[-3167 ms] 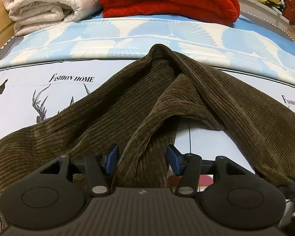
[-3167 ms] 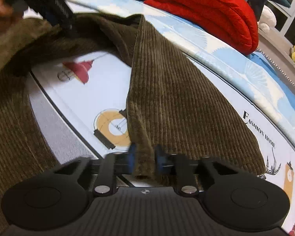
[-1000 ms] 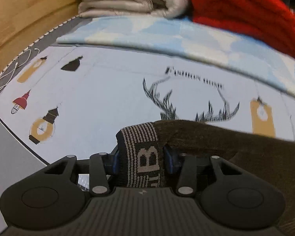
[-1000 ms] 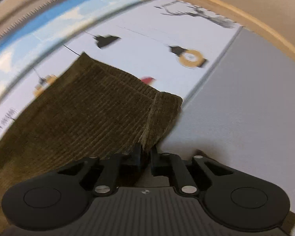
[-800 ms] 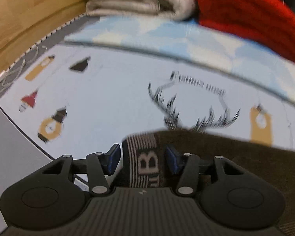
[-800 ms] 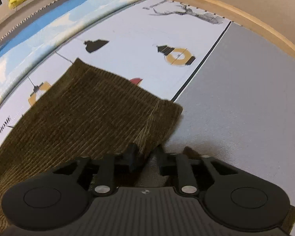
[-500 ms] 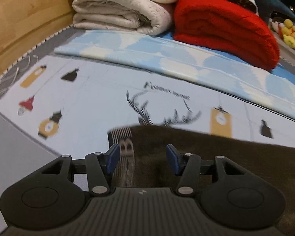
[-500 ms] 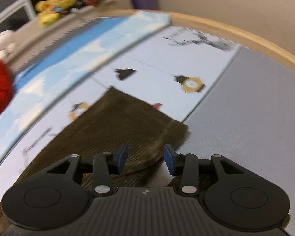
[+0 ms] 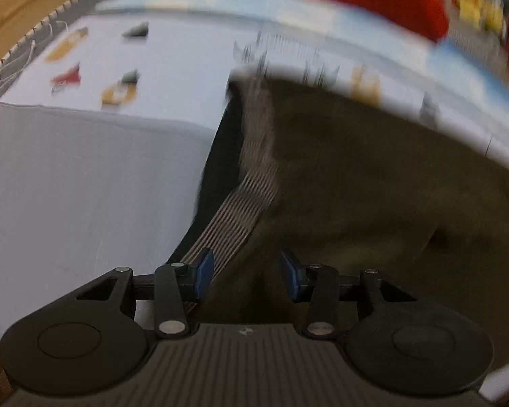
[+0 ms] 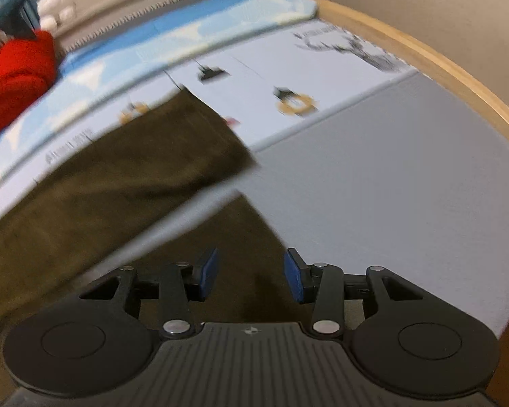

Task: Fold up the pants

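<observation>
Both grippers (image 9: 246,273) (image 10: 251,273) gape above pants (image 9: 373,176).

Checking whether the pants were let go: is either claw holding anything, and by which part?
Nothing is held. The left claw is open over the pants' waistband end, the right claw open over the leg end.

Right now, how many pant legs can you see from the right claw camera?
2. The far pant leg lies across the printed sheet; the near pant leg lies by the open right claw. Bedding shows between them.
</observation>
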A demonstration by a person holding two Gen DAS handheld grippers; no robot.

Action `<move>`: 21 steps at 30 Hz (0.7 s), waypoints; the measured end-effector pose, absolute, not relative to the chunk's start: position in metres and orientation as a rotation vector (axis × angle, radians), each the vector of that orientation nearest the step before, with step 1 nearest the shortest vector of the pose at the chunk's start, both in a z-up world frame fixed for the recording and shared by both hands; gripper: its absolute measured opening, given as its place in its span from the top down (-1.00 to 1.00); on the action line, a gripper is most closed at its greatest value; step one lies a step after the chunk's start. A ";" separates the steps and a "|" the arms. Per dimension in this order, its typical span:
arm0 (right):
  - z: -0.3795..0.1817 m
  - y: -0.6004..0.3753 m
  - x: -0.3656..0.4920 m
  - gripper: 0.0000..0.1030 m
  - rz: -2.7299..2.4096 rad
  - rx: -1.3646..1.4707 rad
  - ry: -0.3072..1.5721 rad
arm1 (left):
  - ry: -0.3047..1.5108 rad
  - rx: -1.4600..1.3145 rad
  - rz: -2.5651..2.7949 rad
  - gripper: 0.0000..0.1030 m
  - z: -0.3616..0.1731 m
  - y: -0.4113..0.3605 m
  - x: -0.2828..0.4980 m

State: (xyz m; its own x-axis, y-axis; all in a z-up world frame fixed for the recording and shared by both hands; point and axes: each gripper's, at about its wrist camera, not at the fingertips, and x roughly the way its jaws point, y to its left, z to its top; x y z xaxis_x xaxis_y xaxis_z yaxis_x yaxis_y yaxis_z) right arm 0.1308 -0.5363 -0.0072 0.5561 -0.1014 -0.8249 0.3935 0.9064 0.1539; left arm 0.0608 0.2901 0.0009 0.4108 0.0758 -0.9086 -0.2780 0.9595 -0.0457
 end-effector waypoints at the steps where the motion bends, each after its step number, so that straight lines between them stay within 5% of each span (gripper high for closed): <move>1: -0.014 -0.545 0.126 0.04 -0.312 0.343 0.963 | 1.127 -0.172 0.226 0.04 -0.003 0.295 0.056; 5: -0.042 -0.577 0.110 -0.06 -0.326 0.395 1.078 | 1.193 -0.252 0.291 -0.11 -0.022 0.326 0.045; 9: -0.067 -0.575 0.109 -0.08 -0.267 0.355 1.205 | 1.223 -0.318 0.282 -0.51 -0.032 0.337 0.051; 12: -0.073 -0.557 0.112 -0.11 -0.238 0.216 1.232 | 1.241 -0.297 0.300 -0.51 -0.039 0.339 0.056; 14: -0.073 -0.550 0.115 0.25 -0.218 0.200 1.229 | 1.264 -0.294 0.306 -0.51 -0.044 0.339 0.061; 16: -0.070 -0.547 0.117 0.65 -0.193 0.215 1.217 | 1.282 -0.286 0.296 -0.46 -0.049 0.338 0.064; 21: -0.050 -0.570 0.109 0.71 -0.311 0.360 1.090 | 1.313 -0.278 0.170 0.09 -0.045 0.329 0.056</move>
State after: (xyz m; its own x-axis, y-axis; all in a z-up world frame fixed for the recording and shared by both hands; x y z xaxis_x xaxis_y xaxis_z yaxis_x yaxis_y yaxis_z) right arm 0.1085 -0.5703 -0.0499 0.4296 -0.0687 -0.9004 0.4166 0.8997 0.1302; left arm 0.0557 0.3293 -0.0449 0.2494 -0.0333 -0.9678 -0.2788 0.9546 -0.1047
